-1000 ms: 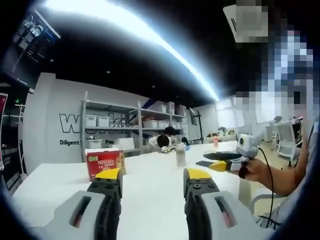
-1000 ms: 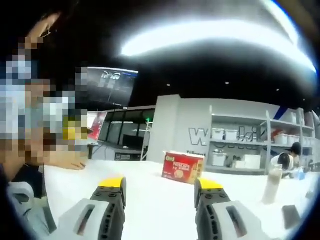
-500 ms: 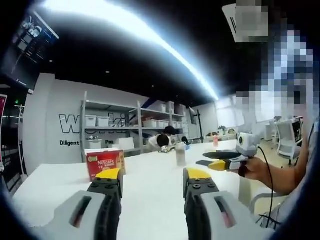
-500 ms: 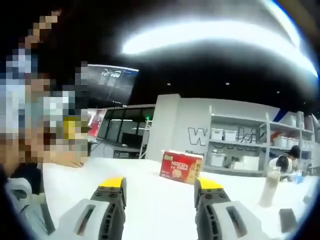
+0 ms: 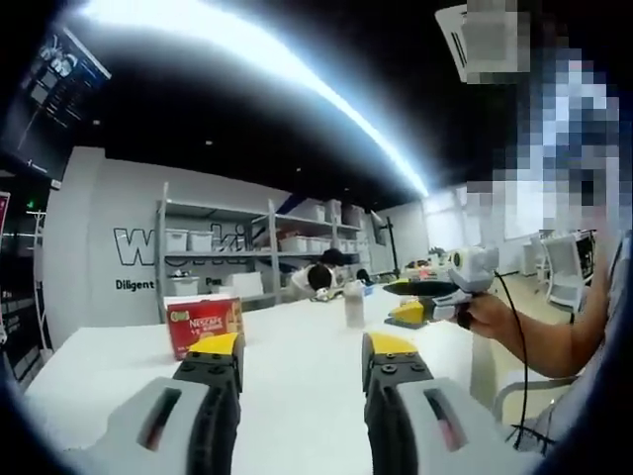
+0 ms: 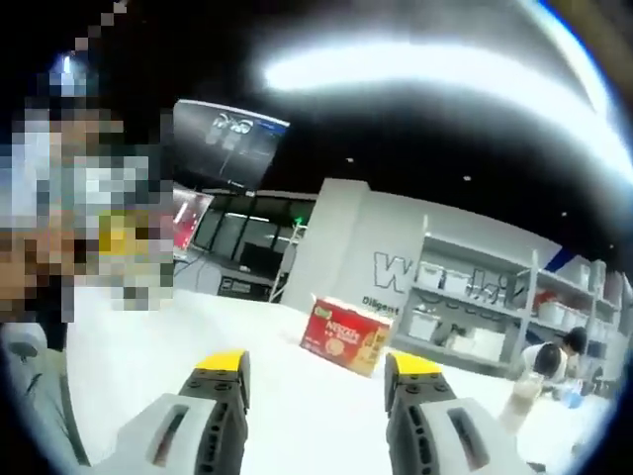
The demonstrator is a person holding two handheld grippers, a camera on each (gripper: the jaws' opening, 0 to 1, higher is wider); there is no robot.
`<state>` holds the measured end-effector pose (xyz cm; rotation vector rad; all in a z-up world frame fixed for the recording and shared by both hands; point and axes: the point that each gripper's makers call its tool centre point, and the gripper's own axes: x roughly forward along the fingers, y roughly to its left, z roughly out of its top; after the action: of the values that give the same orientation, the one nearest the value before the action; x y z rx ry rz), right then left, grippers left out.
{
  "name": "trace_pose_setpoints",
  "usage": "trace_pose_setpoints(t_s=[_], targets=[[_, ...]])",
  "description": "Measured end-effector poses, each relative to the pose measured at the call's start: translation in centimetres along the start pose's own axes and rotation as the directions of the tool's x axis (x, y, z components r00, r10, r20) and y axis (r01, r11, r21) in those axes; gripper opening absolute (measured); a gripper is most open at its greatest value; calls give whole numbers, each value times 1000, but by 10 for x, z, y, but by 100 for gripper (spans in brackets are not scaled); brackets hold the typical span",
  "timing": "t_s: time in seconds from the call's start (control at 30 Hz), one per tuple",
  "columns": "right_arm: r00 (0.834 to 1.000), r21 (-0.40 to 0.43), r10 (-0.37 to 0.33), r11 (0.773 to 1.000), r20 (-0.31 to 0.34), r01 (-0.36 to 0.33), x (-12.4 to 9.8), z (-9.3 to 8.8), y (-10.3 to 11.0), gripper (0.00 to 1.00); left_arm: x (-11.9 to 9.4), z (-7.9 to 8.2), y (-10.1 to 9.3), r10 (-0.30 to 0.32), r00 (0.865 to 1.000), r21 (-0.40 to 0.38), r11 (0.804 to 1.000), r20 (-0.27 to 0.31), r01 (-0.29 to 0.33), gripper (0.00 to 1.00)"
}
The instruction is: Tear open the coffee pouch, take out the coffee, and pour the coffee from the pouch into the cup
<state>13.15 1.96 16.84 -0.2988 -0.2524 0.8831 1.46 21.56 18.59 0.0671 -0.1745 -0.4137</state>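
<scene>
Left gripper view, far left: red coffee box [image 5: 205, 326] upright on the white desk [image 5: 297, 366], beyond the left jaw tip, apart from it.
Left gripper view, bottom centre: left gripper [image 5: 301, 364] over the desk, jaws spread wide, nothing between them.
Left gripper view, centre: clear cup [image 5: 354, 306] upright on the desk, well beyond the right jaw tip.
Left gripper view, right: right gripper [image 5: 413, 300] held in a hand [image 5: 481, 314], raised just above the desk near the cup; jaws seen edge-on, gap unclear there.
Right gripper view, left of centre: coffee box [image 6: 343, 335] tilted with the view, standing on the desk [image 6: 148, 336] past the jaw tips.
Right gripper view, bottom centre: right gripper [image 6: 316, 369] with jaws spread, empty.
Right gripper view, right: cup [image 6: 521, 398] on the desk; behind it grey shelving [image 6: 495, 297] with white bins.
</scene>
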Motion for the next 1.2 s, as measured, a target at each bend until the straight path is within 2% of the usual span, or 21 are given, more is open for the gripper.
trace_pose_setpoints(t_s=[0.2, 0.43, 0.73, 0.9, 1.2], targets=[[999, -52, 46, 998, -17, -47, 13, 8, -4, 54, -1, 2, 0, 2, 1000, 1, 1000, 3, -2, 50], [994, -58, 106, 992, -28, -108, 33, 17, -13, 54, -3, 9, -2, 1, 1000, 14, 1000, 16, -1, 50], [983, -43, 177, 983, -42, -178, 63, 27, -30, 55, 1, 5, -8, -13, 1000, 16, 1000, 4, 13, 50], [975, -20, 216, 976, -54, -217, 74, 29, -32, 54, 2, 5, -11, -17, 1000, 22, 1000, 2, 17, 50], [968, -17, 234, 971, -86, -237, 86, 23, -38, 54, -1, 10, -11, -13, 1000, 31, 999, 9, 13, 50]])
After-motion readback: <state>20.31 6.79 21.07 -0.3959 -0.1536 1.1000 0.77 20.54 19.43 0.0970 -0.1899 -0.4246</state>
